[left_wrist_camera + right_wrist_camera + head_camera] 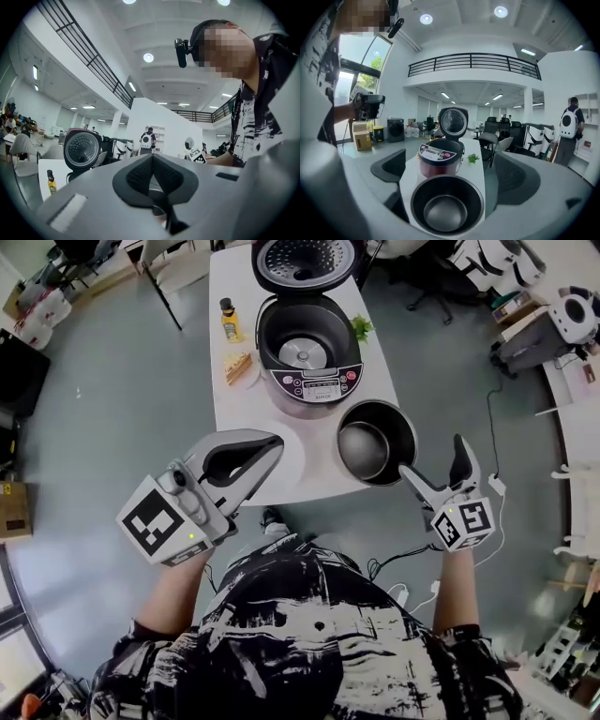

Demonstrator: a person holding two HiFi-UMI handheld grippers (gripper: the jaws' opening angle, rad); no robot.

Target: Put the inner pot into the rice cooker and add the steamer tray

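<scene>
**Lower frame, nearest**
- Two hand-held grey two-jaw grippers, each with a marker cube.
- Left gripper (273, 447): tips pressed together on nothing. It is parked at the lower left and looks idle.
- Right gripper (431, 457): jaws wide apart and holding nothing. They line up on the pot ahead, probably to take its rim.

**Centre right**
- One dark, round metal inner pot (377, 442), upright and empty. It stands at the near edge of the white rectangular table (234, 409), not yet in the cooker.
- Just left of it is one pale round shape. Whether it is the steamer tray cannot be told.

**Upper centre**
- One red-and-black rice cooker (307, 348), with its hinged lid (305, 261) thrown back and the cavity bare, ready to receive the pot.

**Flanking the cooker, clear of the working path**
- One small yellow bottle (228, 322).
- One small plate of sliced food (241, 367).
- One green sprig (361, 328).
</scene>
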